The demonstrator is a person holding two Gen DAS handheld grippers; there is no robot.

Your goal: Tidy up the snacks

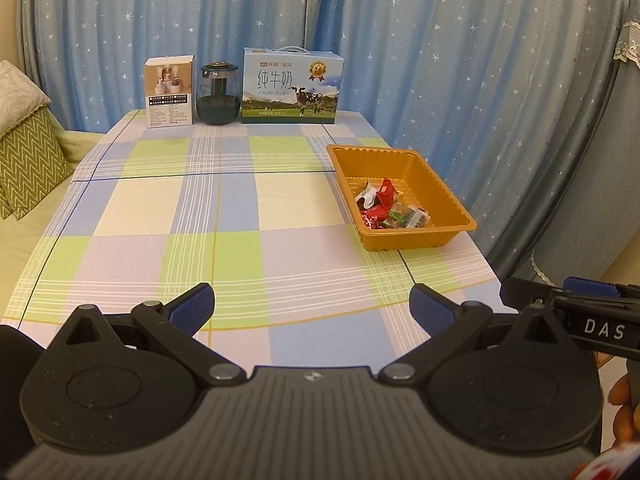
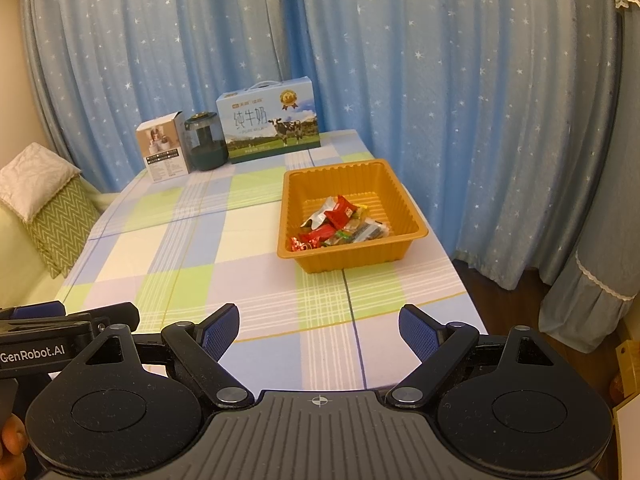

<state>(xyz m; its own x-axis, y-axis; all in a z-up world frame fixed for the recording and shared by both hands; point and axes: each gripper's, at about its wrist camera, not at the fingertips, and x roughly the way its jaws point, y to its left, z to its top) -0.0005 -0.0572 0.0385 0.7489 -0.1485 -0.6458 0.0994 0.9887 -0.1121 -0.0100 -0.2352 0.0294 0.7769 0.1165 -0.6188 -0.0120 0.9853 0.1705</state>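
An orange plastic tray (image 1: 456, 222) (image 2: 352, 258) sits on the right side of the checked tablecloth. Several wrapped snacks (image 1: 390, 204) (image 2: 340, 224), red, white and clear, lie heaped in its near half. My left gripper (image 1: 312, 306) hovers open over the table's near edge, well short of the tray, nothing between its blue pads. My right gripper (image 2: 319, 328) is open too, empty, above the near edge with the tray ahead of it. Each gripper's side shows in the other's view.
Along the table's far edge stand a small white product box (image 1: 170, 92) (image 2: 164, 152), a dark glass jar (image 1: 218, 94) (image 2: 205, 146) and a blue milk carton (image 1: 292, 86) (image 2: 270, 120). Blue starred curtains hang behind. A green cushion (image 1: 28, 164) lies to the left.
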